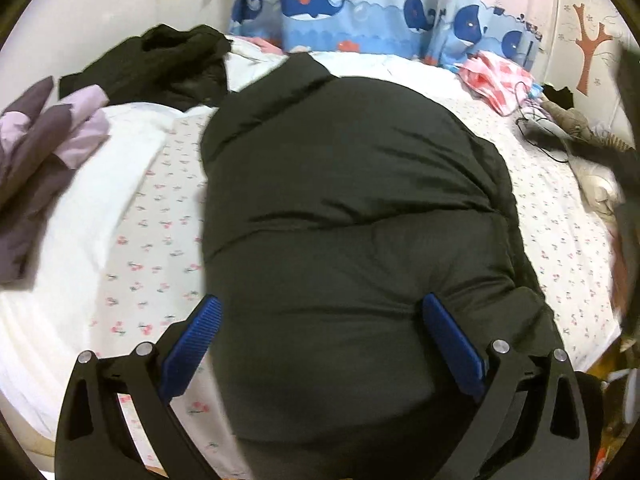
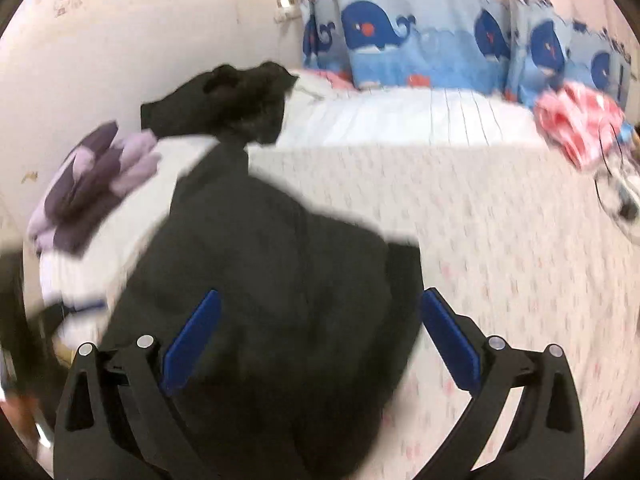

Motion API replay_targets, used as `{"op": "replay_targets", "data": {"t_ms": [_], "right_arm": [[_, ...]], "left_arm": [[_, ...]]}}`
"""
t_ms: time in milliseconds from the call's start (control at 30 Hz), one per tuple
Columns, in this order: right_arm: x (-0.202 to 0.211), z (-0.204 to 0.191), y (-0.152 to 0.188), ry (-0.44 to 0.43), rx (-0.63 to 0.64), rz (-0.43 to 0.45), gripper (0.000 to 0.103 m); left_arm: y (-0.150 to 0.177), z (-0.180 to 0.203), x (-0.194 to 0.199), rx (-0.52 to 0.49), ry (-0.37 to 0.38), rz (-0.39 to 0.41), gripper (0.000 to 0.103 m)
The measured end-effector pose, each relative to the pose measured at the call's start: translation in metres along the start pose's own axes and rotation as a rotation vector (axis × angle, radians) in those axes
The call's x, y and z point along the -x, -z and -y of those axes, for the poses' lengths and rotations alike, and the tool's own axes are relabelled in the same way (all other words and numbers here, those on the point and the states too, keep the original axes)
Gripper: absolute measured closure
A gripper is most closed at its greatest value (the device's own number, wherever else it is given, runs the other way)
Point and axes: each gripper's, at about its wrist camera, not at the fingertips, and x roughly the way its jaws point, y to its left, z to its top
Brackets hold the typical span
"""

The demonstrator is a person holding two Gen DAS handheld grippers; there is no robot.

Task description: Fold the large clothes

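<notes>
A big dark puffer jacket (image 1: 352,200) lies lengthwise on the floral bed sheet (image 1: 160,216), its collar toward the far curtain. My left gripper (image 1: 318,308) hovers over the jacket's near end, jaws wide open, nothing between the blue pads (image 1: 448,332). In the right wrist view the same jacket (image 2: 272,280) shows blurred, filling the lower left. My right gripper (image 2: 320,304) is open above the jacket's right edge, with its right pad (image 2: 444,328) over the sheet (image 2: 500,260).
A purple folded garment (image 1: 44,148) and a black heap of clothes (image 1: 160,64) lie at the bed's left. Pink-white cloth (image 1: 496,80) and a black cable (image 1: 536,132) sit at the far right. Whale-print curtain (image 1: 360,8) hangs behind the bed.
</notes>
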Motion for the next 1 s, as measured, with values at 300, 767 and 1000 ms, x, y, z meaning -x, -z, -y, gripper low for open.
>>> {"op": "replay_targets", "data": {"t_ms": [300,767,1000], "right_arm": [[-0.151,0.040,0.020,0.046,-0.194,-0.272,0.007],[-0.030,-0.029,0.128,-0.017,-0.020,-0.235,0.007],[0.030,-0.042,0.133,-0.008,-0.067,-0.108,0.007]], "left_arm": [[0.002,0.009,-0.004,-0.028,0.006,-0.010,0.006],[0.019,0.030,0.032,-0.041,-0.131,0.023,0.006],[0.034,0.037,0.062,-0.082,-0.182,0.057,0.006]]}}
